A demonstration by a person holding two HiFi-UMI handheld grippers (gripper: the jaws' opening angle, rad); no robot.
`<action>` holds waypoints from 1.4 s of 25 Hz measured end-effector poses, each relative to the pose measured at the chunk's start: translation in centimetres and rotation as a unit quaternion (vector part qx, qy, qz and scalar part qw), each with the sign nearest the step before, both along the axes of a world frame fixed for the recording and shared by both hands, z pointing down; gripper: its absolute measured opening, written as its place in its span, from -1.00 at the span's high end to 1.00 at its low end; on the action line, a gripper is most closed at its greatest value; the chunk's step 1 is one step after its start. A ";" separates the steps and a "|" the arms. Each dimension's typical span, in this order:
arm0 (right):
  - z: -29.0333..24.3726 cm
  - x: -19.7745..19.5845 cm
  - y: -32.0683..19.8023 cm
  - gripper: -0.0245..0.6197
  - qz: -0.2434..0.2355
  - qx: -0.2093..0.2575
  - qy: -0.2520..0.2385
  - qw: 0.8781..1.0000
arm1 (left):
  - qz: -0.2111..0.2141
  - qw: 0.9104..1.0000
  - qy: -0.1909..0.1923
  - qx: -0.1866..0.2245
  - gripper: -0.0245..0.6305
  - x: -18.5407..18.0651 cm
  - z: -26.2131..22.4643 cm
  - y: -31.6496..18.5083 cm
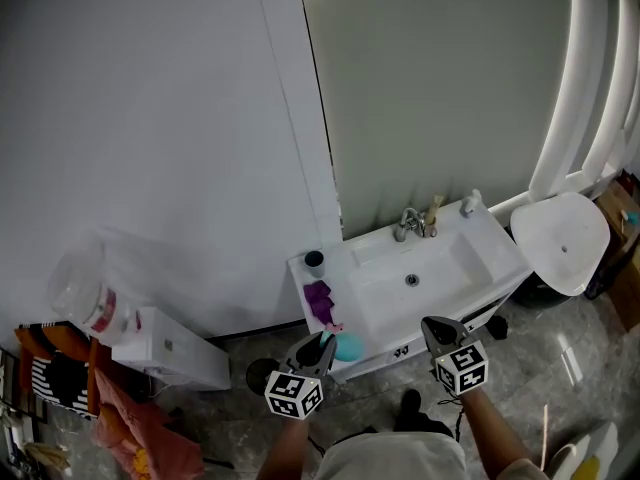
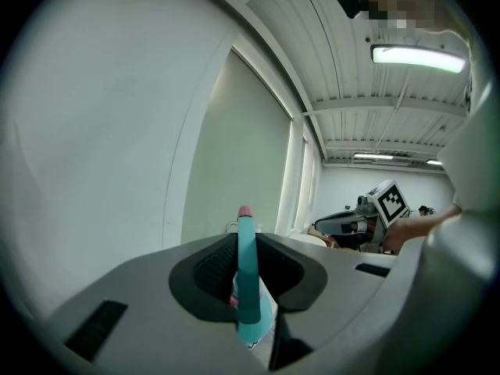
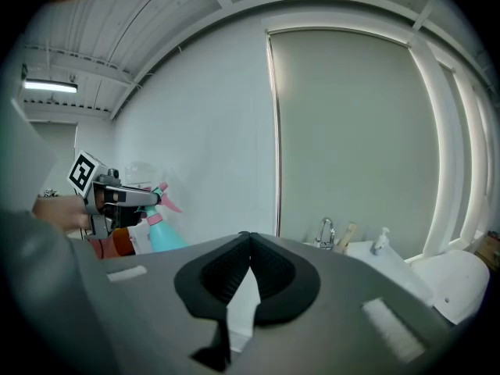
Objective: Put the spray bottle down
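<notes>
Clamping teal spray bottle (image 2: 247, 276) between left fingers (image 2: 209, 268), right fingers (image 3: 223, 272) touching, holding nothing

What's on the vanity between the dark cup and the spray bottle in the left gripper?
A purple cloth lies there, between dark cup and spray bottle; the head view shows it.

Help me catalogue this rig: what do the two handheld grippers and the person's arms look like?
Both the left gripper and the right gripper are dark grey and taper to two jaws lined with black ribbed pads. Each carries a white cube with black square markers. The forearms are uncovered; no sleeve shows.
</notes>
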State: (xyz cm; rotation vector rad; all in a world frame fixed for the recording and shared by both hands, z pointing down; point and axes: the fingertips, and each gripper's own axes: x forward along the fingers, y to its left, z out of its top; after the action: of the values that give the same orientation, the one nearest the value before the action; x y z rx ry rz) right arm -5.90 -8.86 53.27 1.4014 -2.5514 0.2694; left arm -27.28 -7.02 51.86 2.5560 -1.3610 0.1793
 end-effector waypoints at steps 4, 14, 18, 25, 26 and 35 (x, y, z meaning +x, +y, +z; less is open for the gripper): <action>0.3 -0.1 -2.1 0.89 -0.006 0.000 -0.004 1.000 | -0.006 1.000 -0.002 -0.001 0.72 0.0 0.1 -1.7; 1.3 0.5 -10.4 0.89 -0.045 -0.009 -0.015 0.999 | -0.038 0.999 -0.013 -0.006 0.72 1.8 -0.3 -8.6; 1.4 1.3 -14.3 0.89 -0.066 -0.015 -0.015 0.998 | -0.053 0.998 -0.016 -0.011 0.72 3.1 -0.4 -11.7; 2.2 3.3 -20.5 0.89 -0.104 -0.018 -0.006 0.994 | -0.081 0.996 -0.024 -0.025 0.72 5.6 0.6 -16.9; 2.4 3.6 -21.3 0.89 -0.108 -0.019 -0.006 0.994 | -0.085 0.996 -0.026 -0.026 0.72 6.0 0.8 -17.5; 4.5 6.3 -25.1 0.89 -0.133 -0.040 -0.016 0.990 | -0.118 0.992 -0.035 -0.031 0.72 8.0 1.3 -22.1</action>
State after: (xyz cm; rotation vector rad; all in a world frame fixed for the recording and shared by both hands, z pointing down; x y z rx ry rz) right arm 0.37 -33.94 57.77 1.0200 -2.6815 0.3461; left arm -19.29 -29.12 53.11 2.3354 -1.6418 0.2660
